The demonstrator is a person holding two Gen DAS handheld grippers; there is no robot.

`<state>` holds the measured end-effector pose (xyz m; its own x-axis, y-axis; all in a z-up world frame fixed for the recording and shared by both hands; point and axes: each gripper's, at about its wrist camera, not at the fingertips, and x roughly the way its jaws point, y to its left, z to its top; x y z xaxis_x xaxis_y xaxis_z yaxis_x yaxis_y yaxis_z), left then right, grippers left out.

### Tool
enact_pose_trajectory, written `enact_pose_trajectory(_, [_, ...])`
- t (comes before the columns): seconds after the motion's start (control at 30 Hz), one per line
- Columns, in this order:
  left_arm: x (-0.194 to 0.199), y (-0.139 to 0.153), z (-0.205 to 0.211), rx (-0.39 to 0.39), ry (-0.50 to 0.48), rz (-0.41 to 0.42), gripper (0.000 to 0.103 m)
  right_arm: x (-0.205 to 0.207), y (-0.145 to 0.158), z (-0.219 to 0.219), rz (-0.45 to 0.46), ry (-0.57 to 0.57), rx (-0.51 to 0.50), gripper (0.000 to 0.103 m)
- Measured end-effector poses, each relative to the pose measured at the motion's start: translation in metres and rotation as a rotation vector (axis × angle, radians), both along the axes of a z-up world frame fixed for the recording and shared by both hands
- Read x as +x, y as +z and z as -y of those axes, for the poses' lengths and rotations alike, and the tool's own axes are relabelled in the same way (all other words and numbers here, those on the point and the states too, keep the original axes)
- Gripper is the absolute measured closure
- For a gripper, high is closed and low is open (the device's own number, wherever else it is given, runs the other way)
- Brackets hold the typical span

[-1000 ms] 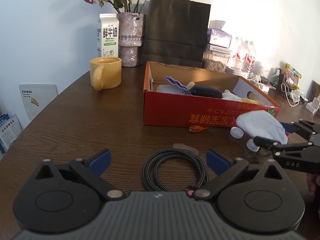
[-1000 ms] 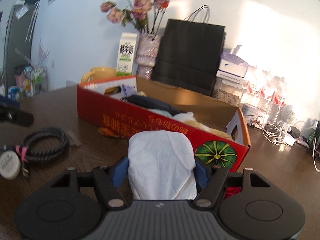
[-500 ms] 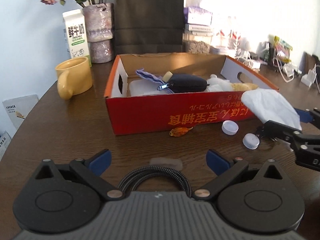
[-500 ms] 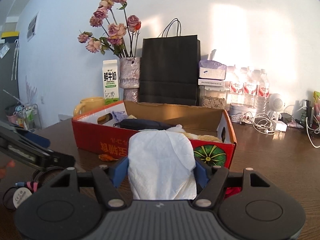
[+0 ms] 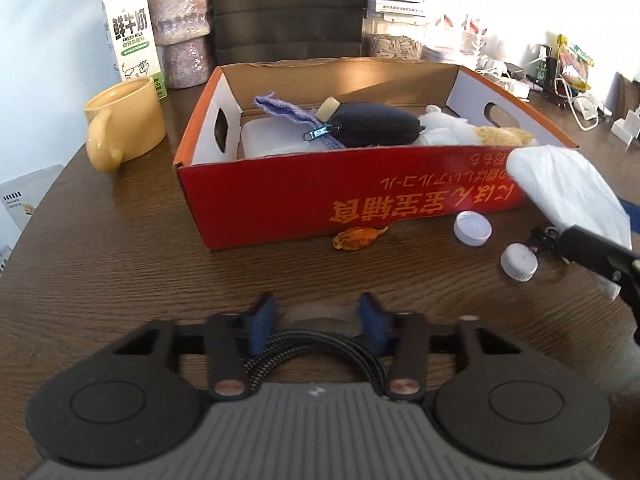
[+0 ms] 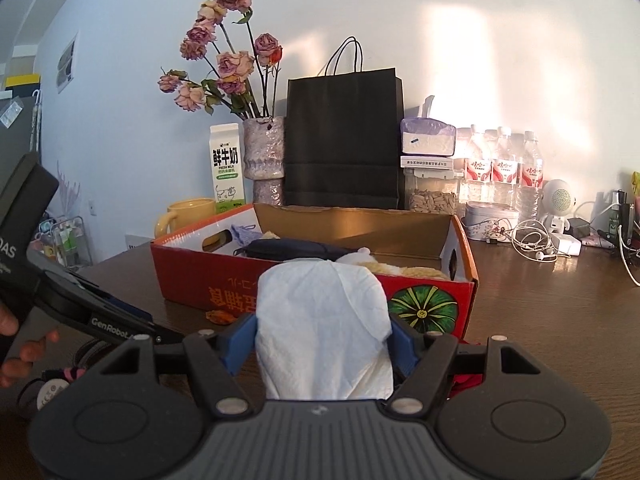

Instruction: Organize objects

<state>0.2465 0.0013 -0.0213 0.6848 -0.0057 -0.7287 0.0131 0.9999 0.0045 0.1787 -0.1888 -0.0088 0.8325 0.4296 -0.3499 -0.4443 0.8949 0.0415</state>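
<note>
My left gripper points down at the brown table and its jaws are closing on a coiled black braided cable; the blue pads touch both sides of the coil. A small clear plastic piece lies just ahead of the pads. My right gripper is shut on a folded white tissue, held in front of the red cardboard box. In the left wrist view, that tissue and a right finger show at the right edge, near the red cardboard box.
Two white bottle caps and an orange wrapper lie before the box. The box holds a dark pouch, a purple cloth and other items. A yellow mug, milk carton, vase and black bag stand behind.
My left gripper moved forward and down over the cable, and its jaws went from wide open to narrowed onto the coil. The right gripper rolled level, still gripping the tissue.
</note>
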Motion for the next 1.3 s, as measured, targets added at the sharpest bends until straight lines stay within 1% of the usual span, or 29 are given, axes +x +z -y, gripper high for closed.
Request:
enact_pose_trajectory(0.03, [0.001, 0.000, 0.000, -0.003, -0.001, 0.001, 0.072, 0.000, 0.000, 0.000, 0.001, 0.001, 0.001, 0.034])
enact_pose_trajectory(0.07, [0.002, 0.001, 0.002, 0.008, 0.001, 0.003, 0.082, 0.000, 0.000, 0.000, 0.002, 0.003, 0.001, 0.034])
enact_pose_trajectory(0.13, [0.002, 0.002, 0.004, 0.024, 0.000, 0.009, 0.094, -0.001, 0.000, 0.001, 0.005, 0.004, 0.004, 0.034])
enact_pose_trajectory(0.17, [0.002, 0.003, 0.004, 0.020, 0.000, 0.010, 0.097, -0.002, 0.000, 0.001, 0.006, 0.004, 0.006, 0.034])
enact_pose_trajectory(0.37, [-0.006, 0.014, 0.003, 0.008, 0.018, 0.067, 0.097, -0.004, 0.001, 0.001, 0.009, 0.005, 0.009, 0.034])
enact_pose_trajectory(0.5, [-0.024, 0.027, 0.005, -0.006, 0.026, 0.153, 0.097, -0.004, 0.001, 0.001, 0.010, -0.001, 0.011, 0.034])
enact_pose_trajectory(0.67, [-0.050, 0.044, 0.008, -0.076, 0.026, 0.260, 0.097, -0.004, 0.001, 0.002, 0.011, -0.003, 0.011, 0.034])
enact_pose_trajectory(0.83, [-0.062, 0.058, 0.012, -0.116, 0.030, 0.335, 0.097, -0.005, 0.002, 0.002, 0.011, -0.008, 0.015, 0.034])
enact_pose_trajectory(0.97, [-0.064, 0.064, 0.015, -0.131, 0.025, 0.369, 0.097, -0.008, 0.006, -0.001, 0.018, -0.018, 0.027, 0.034])
enact_pose_trajectory(1.3, [-0.056, 0.073, 0.013, -0.168, 0.017, 0.406, 0.097, -0.002, 0.021, -0.017, 0.025, -0.012, 0.055, 0.034])
